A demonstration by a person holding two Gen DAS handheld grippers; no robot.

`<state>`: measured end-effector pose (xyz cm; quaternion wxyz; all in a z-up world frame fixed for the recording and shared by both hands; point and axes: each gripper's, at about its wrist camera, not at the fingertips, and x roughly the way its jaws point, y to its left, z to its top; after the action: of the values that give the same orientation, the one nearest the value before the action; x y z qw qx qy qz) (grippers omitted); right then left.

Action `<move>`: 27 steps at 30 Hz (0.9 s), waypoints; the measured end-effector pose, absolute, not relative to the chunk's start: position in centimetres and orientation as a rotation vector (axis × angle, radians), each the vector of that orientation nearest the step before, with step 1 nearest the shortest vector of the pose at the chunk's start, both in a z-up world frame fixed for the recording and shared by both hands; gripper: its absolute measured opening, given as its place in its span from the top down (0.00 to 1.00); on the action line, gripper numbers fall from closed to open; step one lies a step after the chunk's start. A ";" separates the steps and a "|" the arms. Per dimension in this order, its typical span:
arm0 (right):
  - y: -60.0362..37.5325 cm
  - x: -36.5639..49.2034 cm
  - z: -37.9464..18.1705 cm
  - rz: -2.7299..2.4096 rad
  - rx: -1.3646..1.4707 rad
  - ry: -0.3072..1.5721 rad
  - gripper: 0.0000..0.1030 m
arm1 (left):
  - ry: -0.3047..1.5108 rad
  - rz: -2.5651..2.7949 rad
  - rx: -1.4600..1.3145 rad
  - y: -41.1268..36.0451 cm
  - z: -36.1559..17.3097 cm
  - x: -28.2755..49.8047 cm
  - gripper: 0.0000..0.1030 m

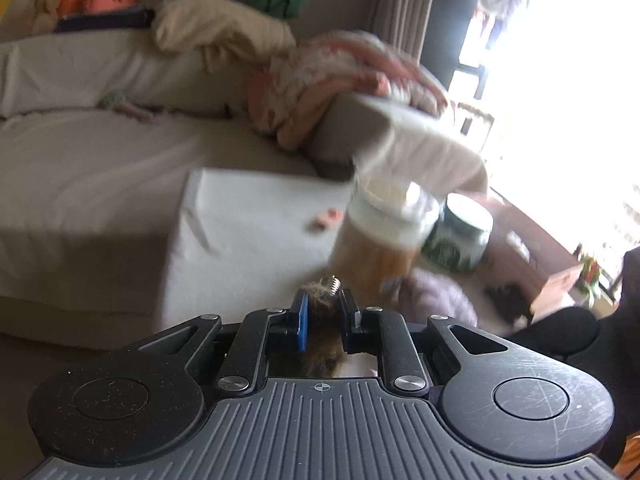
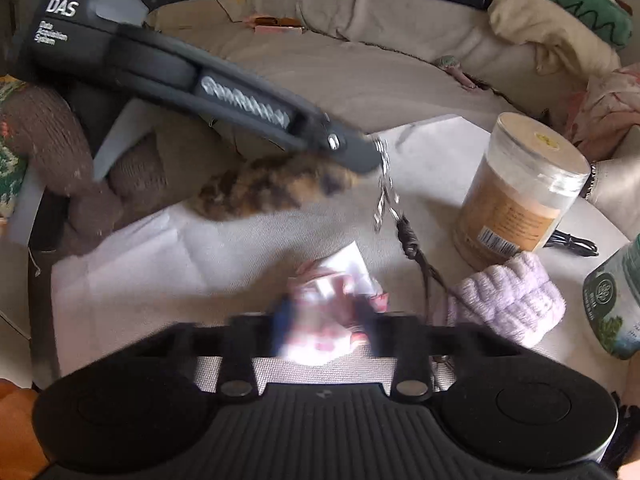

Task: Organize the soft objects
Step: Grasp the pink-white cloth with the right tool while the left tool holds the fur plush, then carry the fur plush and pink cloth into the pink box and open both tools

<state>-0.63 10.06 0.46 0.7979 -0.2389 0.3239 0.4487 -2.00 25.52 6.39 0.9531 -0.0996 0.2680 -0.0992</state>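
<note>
Brown furry tail [image 2: 272,190] clamped between the left tongs [image 1: 323,312].

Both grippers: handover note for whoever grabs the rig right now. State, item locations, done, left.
Left gripper: shut on the furry brown keychain toy, held above the table, metal chain dangling.
Right gripper: closed around a pink-and-white soft item, low over the white cloth; view blurred, grip not confirmed.
Lavender knit band lies on the table beside the tan jar; green jar at far right.
Done: nothing visibly sorted yet.
Left: place both held items, then the lavender band. Plush toys sit along the sofa back.
</note>
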 end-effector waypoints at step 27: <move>-19.5 4.9 20.5 0.345 -0.157 0.185 0.97 | 0.000 -0.407 0.018 8.7 32.6 9.1 0.83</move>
<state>4.86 -19.46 20.54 0.9778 -0.0780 0.0919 0.1714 9.13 8.74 32.65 0.9793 0.0090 0.0000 -0.2021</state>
